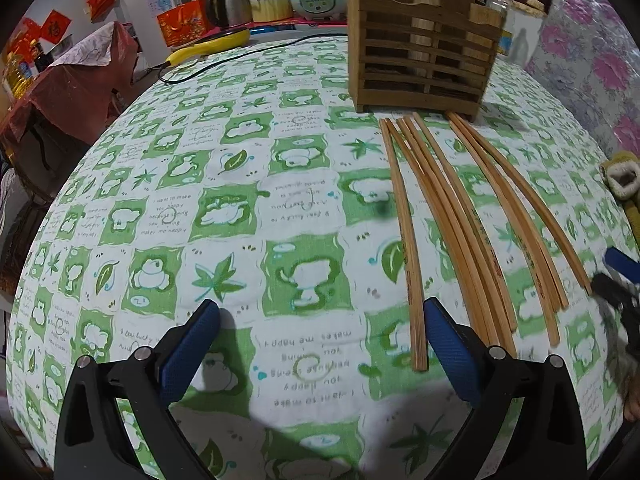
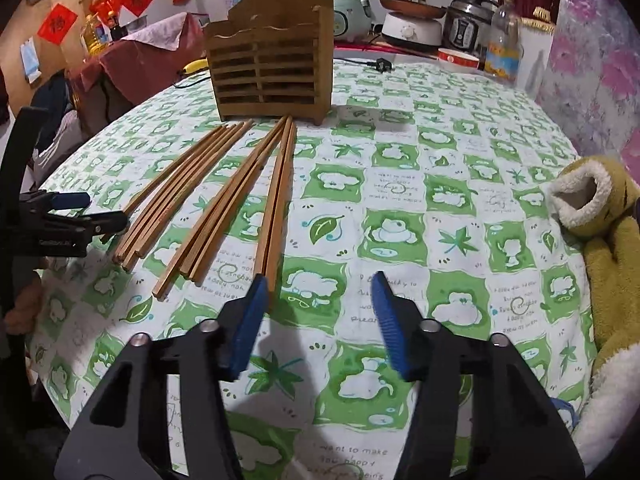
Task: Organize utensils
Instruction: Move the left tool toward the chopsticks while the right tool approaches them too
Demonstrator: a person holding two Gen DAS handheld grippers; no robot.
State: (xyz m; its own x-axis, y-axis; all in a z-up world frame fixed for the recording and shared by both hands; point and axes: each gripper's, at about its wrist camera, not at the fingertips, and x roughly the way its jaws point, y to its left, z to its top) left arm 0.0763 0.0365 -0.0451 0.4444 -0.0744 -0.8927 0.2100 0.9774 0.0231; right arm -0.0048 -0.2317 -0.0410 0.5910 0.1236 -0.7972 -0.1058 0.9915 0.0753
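Several wooden chopsticks [image 1: 460, 216] lie side by side on the green-and-white tablecloth, pointing toward a slatted wooden utensil holder [image 1: 420, 36] at the far side. In the right wrist view the chopsticks [image 2: 212, 200] lie left of centre, in front of the holder [image 2: 272, 68]. My left gripper [image 1: 320, 312] is open and empty, just left of the near chopstick ends. My right gripper [image 2: 316, 284] is open and empty, its left finger beside the end of the rightmost chopstick pair. The left gripper also shows at the left edge of the right wrist view [image 2: 76, 216]. The right gripper shows blurred at the right edge of the left wrist view [image 1: 620, 276].
A plush yellow slipper [image 2: 600, 216] lies on the table's right edge. A black cable [image 1: 240, 60], a yellow tool [image 1: 212, 46], rice cookers [image 2: 464, 24] and a plastic bottle [image 2: 504, 44] stand beyond the holder. A red-covered chair [image 1: 76, 80] stands at the left.
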